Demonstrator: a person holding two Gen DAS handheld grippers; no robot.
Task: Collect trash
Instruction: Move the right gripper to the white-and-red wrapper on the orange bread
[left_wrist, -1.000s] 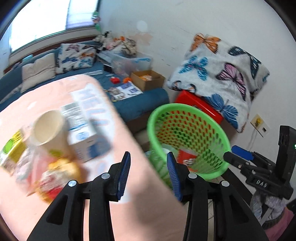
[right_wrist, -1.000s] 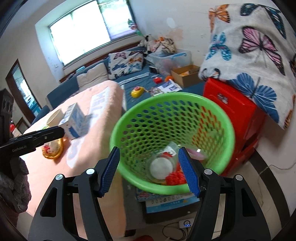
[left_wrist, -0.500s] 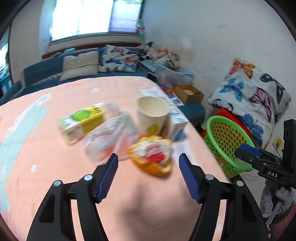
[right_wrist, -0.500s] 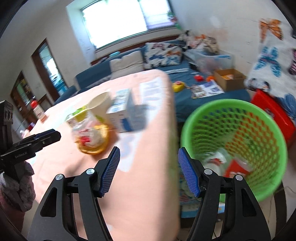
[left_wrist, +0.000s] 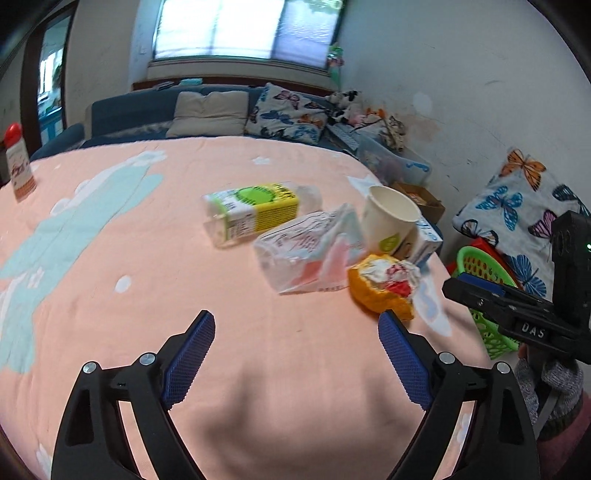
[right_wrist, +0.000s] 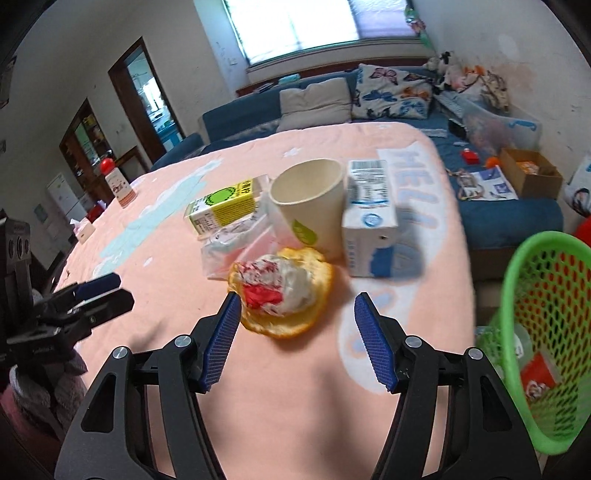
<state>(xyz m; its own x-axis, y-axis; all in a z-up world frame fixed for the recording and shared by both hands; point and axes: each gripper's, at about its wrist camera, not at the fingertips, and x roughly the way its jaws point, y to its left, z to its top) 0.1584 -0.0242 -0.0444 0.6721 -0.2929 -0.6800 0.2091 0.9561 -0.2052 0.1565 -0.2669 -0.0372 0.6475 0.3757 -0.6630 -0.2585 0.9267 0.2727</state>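
Observation:
Trash lies grouped on the pink table cover (left_wrist: 110, 295): an orange peel holding crumpled wrappers (right_wrist: 282, 291) (left_wrist: 384, 286), a paper cup (right_wrist: 308, 201) (left_wrist: 389, 218), a white-blue milk carton (right_wrist: 369, 218), a yellow-green carton (left_wrist: 253, 210) (right_wrist: 221, 205) and a clear plastic bag (left_wrist: 310, 254). My right gripper (right_wrist: 295, 332) is open and empty, just short of the orange peel. My left gripper (left_wrist: 295, 354) is wide open and empty, hovering short of the plastic bag. The green basket (right_wrist: 543, 332) (left_wrist: 484, 295) stands off the table's right edge with trash inside.
A red-capped bottle (left_wrist: 18, 162) (right_wrist: 118, 184) stands at the table's far left. A blue sofa with cushions (left_wrist: 210, 110) runs behind the table. A cardboard box (right_wrist: 532, 177) and papers lie on a blue surface at the right.
Both grippers swung left from over the green basket to over the table, facing the trash pile. The left gripper opened wider. The basket now sits at the right edge of both views.

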